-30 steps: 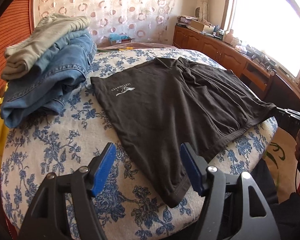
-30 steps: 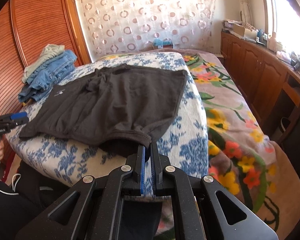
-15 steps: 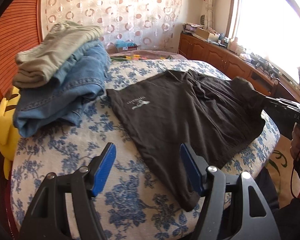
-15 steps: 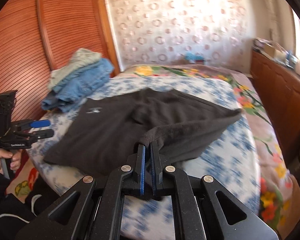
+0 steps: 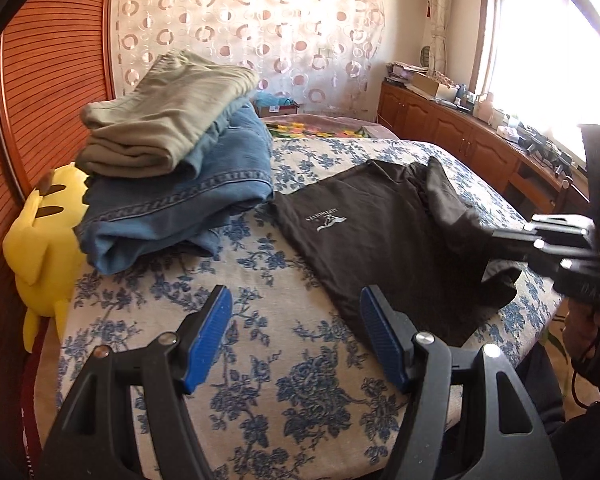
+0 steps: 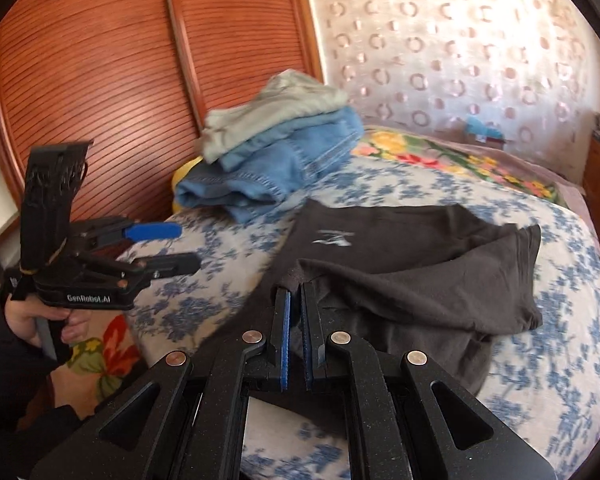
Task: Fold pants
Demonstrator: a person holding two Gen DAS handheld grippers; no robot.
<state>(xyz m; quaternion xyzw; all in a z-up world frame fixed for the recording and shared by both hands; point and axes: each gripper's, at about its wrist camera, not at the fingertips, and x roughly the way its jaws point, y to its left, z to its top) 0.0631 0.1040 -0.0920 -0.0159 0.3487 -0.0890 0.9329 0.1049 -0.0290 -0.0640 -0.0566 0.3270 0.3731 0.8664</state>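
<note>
Black pants (image 5: 380,240) with a small white logo lie on the blue-flowered bed cover (image 5: 300,380). My right gripper (image 6: 296,290) is shut on one corner of them and holds that corner lifted and doubled back over the rest of the black pants (image 6: 420,272). Seen from the left wrist, the right gripper (image 5: 500,238) comes in from the right edge with dark cloth hanging from it. My left gripper (image 5: 294,296) stands open over bare bed cover, just left of the pants' near edge, with nothing between its blue pads. The right wrist view shows the left gripper (image 6: 188,246) at the left, held by a hand (image 6: 32,320).
A stack of folded blue jeans (image 5: 172,208) and grey-green pants (image 5: 168,120) sits at the bed's far left, beside a yellow plush toy (image 5: 40,248). Behind stands a slatted wooden wall (image 6: 100,100). Wooden cabinets (image 5: 460,140) run under the window on the right.
The right gripper has carried the pants' corner from the bed's right edge leftward over the garment, folding it over. The left gripper has drifted a little left, still open.
</note>
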